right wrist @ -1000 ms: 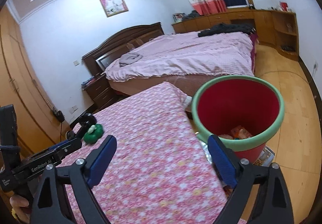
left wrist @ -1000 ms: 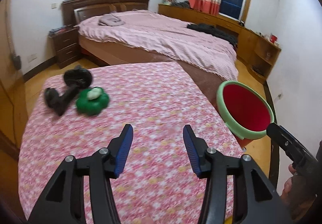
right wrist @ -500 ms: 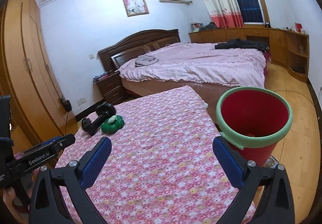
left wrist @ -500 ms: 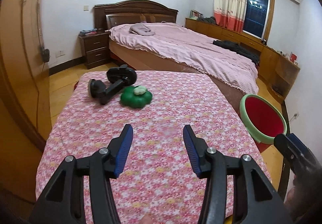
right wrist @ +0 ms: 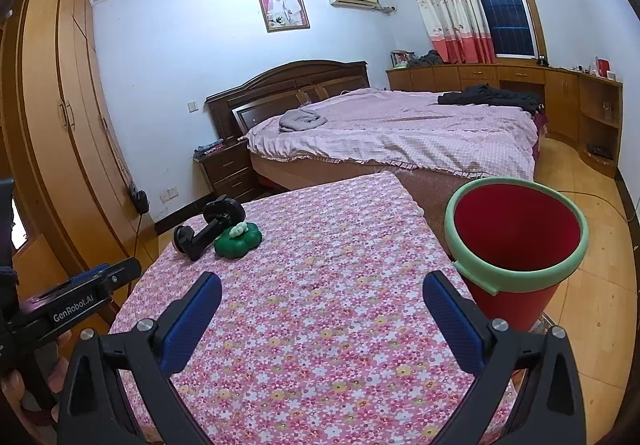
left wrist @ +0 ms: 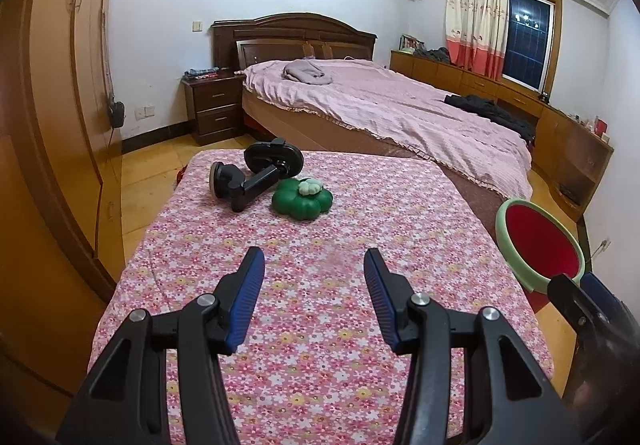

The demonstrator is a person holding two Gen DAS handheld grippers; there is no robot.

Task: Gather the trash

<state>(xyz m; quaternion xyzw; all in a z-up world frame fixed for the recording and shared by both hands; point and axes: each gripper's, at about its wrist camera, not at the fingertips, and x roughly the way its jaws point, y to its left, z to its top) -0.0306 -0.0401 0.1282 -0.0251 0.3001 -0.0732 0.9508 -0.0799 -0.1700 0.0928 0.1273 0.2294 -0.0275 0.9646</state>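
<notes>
A red trash bin with a green rim (right wrist: 516, 233) stands on the floor at the right side of the flower-cloth table (right wrist: 320, 305); it also shows in the left wrist view (left wrist: 540, 241). Its contents are hidden from here. My left gripper (left wrist: 314, 277) is open and empty above the near part of the table (left wrist: 320, 237). My right gripper (right wrist: 322, 305) is open wide and empty above the table, left of the bin. No loose trash shows on the cloth.
A green flower-shaped object with a white piece on top (left wrist: 303, 197) (right wrist: 237, 239) and a black phone holder (left wrist: 256, 173) (right wrist: 208, 227) lie at the table's far left. A bed (left wrist: 400, 109) stands behind. A wardrobe (left wrist: 52, 105) lines the left wall.
Both grippers have pulled back and tilted up, so the table and bin look farther away. The trash seen inside the bin a second ago is out of sight. Both stay open.
</notes>
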